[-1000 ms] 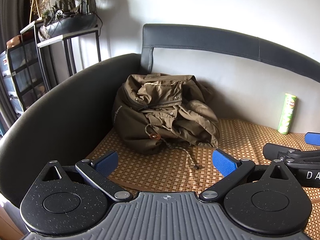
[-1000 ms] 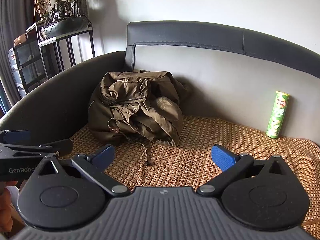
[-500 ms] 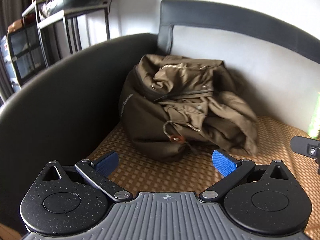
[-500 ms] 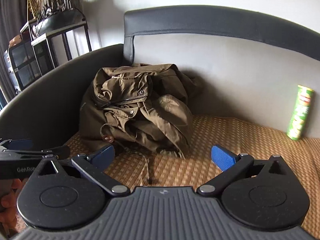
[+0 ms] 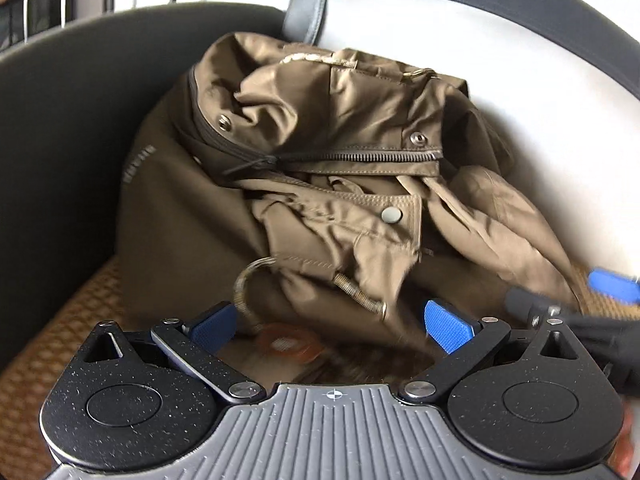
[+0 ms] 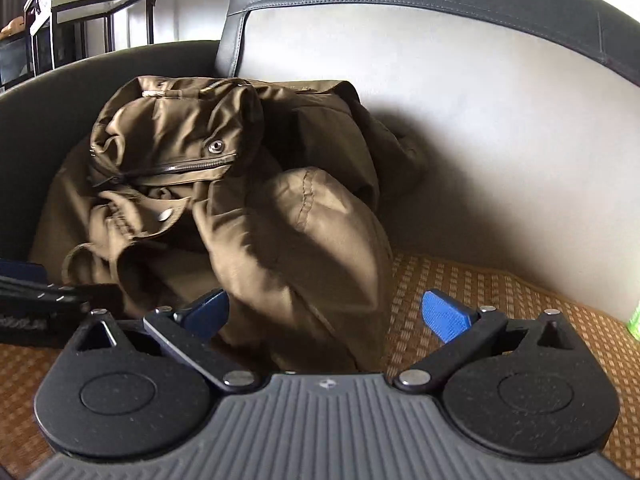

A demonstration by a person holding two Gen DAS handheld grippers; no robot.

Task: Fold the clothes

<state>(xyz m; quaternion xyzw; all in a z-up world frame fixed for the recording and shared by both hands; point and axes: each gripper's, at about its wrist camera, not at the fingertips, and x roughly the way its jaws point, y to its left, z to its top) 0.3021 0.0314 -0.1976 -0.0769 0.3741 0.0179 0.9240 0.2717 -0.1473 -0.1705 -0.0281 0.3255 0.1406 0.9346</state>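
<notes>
A crumpled jacket (image 5: pixel 320 184) lay heaped just ahead of both wide-open grippers, left gripper (image 5: pixel 328 322) nearer than right gripper (image 6: pixel 326 312).

An olive-brown jacket (image 5: pixel 320 184) lies crumpled in a heap, filling the frame's centre. Its zipper, snaps and drawcord show among the folds.

The left black two-finger tool with blue ribbed pads (image 5: pixel 328 324) has its jaws spread wide, nothing between them. The right black two-finger tool with blue ribbed pads (image 6: pixel 326 312) is likewise spread wide and empty, level with the left, close beside it.
</notes>
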